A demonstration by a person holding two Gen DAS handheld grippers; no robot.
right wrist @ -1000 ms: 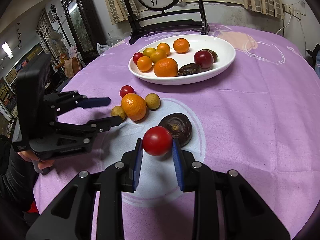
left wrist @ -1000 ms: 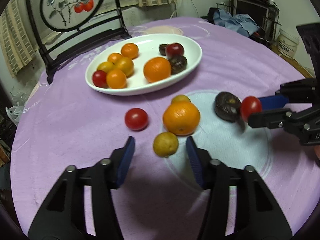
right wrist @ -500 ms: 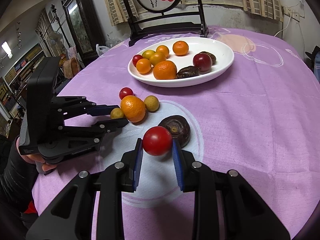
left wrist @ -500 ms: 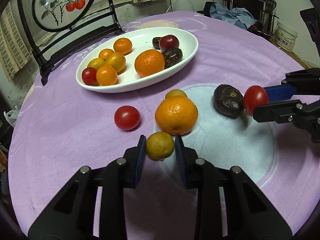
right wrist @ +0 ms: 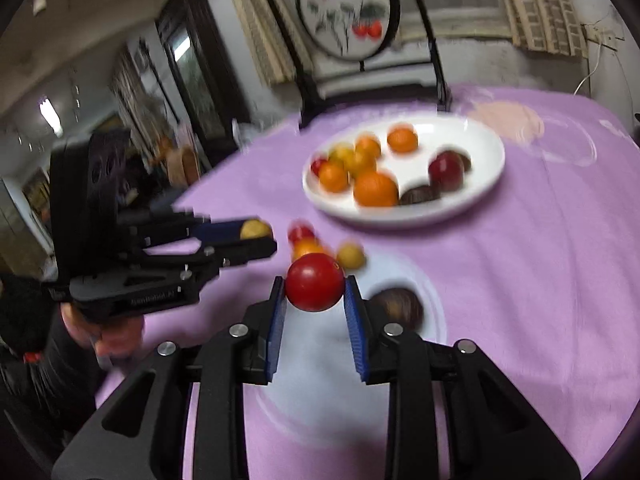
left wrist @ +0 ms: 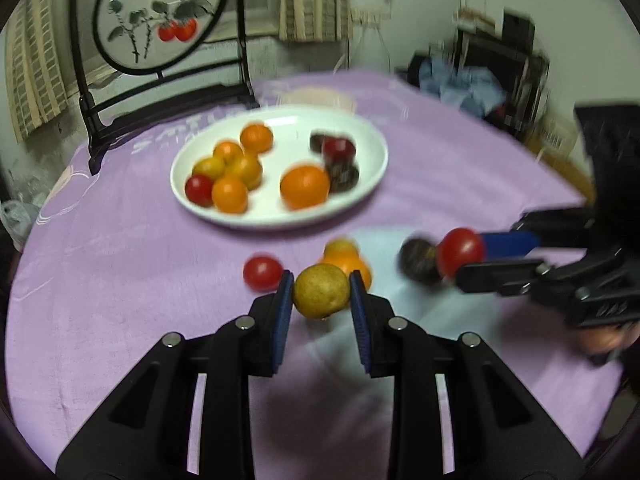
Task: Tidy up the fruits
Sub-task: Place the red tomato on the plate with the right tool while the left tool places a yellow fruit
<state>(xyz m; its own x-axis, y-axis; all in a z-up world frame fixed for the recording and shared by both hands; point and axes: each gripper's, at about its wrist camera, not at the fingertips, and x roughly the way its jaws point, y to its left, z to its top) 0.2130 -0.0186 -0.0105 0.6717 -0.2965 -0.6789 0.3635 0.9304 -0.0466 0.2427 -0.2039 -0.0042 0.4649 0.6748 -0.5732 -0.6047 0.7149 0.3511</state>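
A: Your left gripper (left wrist: 321, 289) is clamped on a small yellow-green fruit (left wrist: 321, 290), both blue pads pressed flat against its sides, and the fruit is clear of the purple tablecloth (left wrist: 120, 240).

B: And your right gripper (right wrist: 314, 286) is closed on a red cherry tomato (right wrist: 315, 282), pinched between its pads, off the cloth too.

A: From the left wrist camera you can see that tomato out at your right, just in front of a dark, wrinkled fruit (left wrist: 418, 262) lying on the pale ring printed on the cloth.

B: Behind your yellow-green fruit sits a large orange (left wrist: 352, 266), with a second yellowish fruit (left wrist: 340, 247) touching its far side. A loose red tomato (left wrist: 263, 273) lies just beside your left pad.

A: The white oval plate (left wrist: 372, 148) is further back, towards the chair (left wrist: 168, 92) with the round painted panel. It is already loaded: small oranges and a red tomato bunched at the left end, one big orange near the middle, dark fruits and a deep red one at the right.

B: The right wrist camera shows your hand (right wrist: 116, 340) under the left gripper, dark sleeve behind it. Everything is smeared with motion blur in both views.

A: The far rim of the plate is bare white.
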